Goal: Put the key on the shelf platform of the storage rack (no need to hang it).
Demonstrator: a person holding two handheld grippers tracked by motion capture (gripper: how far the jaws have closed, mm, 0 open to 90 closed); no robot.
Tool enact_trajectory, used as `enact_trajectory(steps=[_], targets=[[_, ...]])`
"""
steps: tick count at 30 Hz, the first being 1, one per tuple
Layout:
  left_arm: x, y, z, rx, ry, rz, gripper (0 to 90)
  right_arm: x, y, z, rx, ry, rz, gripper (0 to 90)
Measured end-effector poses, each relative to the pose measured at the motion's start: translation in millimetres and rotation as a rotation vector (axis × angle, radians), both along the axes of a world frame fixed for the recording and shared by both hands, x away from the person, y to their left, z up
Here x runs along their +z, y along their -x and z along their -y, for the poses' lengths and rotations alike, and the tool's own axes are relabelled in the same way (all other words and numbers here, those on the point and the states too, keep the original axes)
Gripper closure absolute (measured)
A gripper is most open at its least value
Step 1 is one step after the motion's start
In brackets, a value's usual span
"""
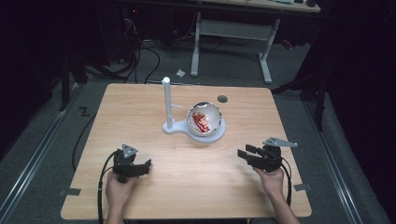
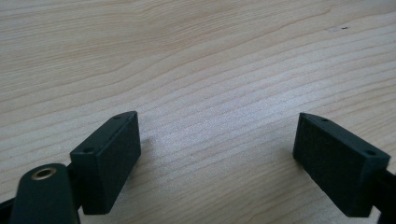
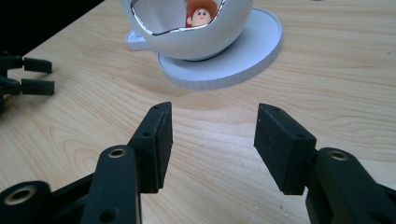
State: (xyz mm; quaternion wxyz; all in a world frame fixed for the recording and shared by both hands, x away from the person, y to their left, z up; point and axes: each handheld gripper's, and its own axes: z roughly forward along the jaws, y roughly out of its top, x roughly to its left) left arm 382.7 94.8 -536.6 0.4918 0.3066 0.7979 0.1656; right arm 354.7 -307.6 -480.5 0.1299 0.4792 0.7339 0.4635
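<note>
A white egg-shaped shell with a jagged opening sits on a round white base near the table's middle; a small figure with a brown hat shows inside the shell. A white post rises from the base's left end. My left gripper rests low at the front left, jaws wide apart over bare wood. My right gripper hovers at the front right, pointing toward the shell, jaws apart with nothing between them.
The wooden table has a dark round hole behind the shell. In the right gripper view the left gripper's fingers show at far left. Beyond the table stand a white desk frame and cables on the floor.
</note>
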Motion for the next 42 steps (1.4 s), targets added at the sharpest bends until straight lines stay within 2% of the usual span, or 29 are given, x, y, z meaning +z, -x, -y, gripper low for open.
enact_trajectory(steps=[3, 7, 11, 18, 23, 33, 38, 42], targets=[[0.0, 0.0, 0.0, 0.0, 0.0, 0.0, 15.4, -3.3, -0.7, -5.4, 0.006, 0.025, -0.004, 47.1], [0.0, 0.0, 0.0, 0.0, 0.001, 0.0, 15.4, -8.0, -2.2, -19.5, 0.024, 0.106, 0.027, 46.7], [-0.1, -0.1, -0.2, -0.002, -0.002, 0.001, 15.4, -13.6, -5.1, -30.5, 0.038, 0.128, 0.023, 46.6], [0.0, -0.2, 0.0, 0.0, 0.0, 0.0, 15.4, -24.2, -11.8, -42.8, 0.061, 0.204, 0.028, 46.1], [0.0, -0.2, -0.1, 0.0, 0.0, 0.001, 15.4, -31.3, -15.9, -47.3, 0.055, 0.22, 0.002, 46.1], [0.0, -0.2, -0.1, 0.001, 0.0, 0.001, 15.4, -46.9, -21.3, -58.6, 0.064, 0.322, -0.03, 43.0], [-0.1, -0.4, 0.0, 0.003, 0.001, 0.001, 15.4, -50.1, -21.5, -56.9, 0.069, 0.329, 0.004, 39.4], [-0.1, -0.4, 0.0, 0.003, 0.001, 0.001, 15.4, -50.7, -21.5, -56.1, 0.067, 0.323, 0.007, 39.1]])
